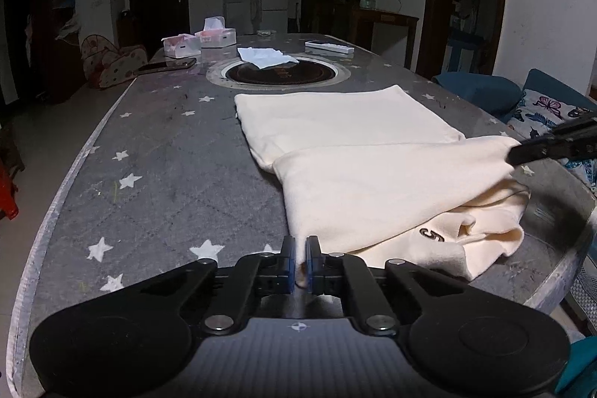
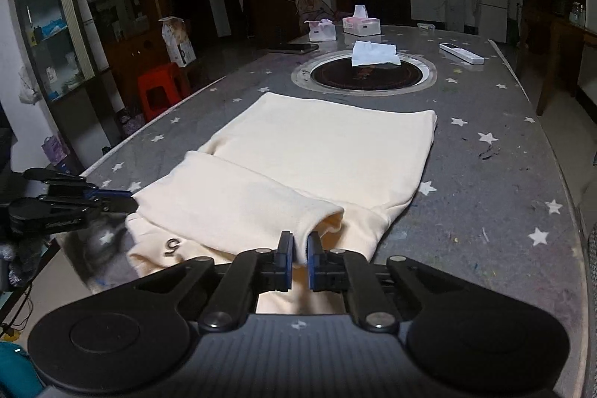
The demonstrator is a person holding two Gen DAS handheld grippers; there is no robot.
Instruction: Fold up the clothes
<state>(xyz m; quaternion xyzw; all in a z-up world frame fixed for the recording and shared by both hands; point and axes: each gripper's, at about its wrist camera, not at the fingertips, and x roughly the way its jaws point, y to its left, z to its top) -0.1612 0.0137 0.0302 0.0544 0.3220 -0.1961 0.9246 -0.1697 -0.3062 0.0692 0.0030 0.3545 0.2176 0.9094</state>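
Left gripper [image 1: 301, 250] pinching the near edge of the cream garment [image 1: 373, 181], jaws closing tight on cloth, right gripper [image 2: 298, 248] clamping the folded layer likewise, garment lying half-folded on the star-patterned desk [image 1: 156, 152]

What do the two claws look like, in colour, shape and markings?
Both are alike. The left claw and the right claw have matte black linkage arms with silver rivets, blue finger pads, two round black discs at the base, and a small white cross-in-circle mark. No cables or sleeves show.
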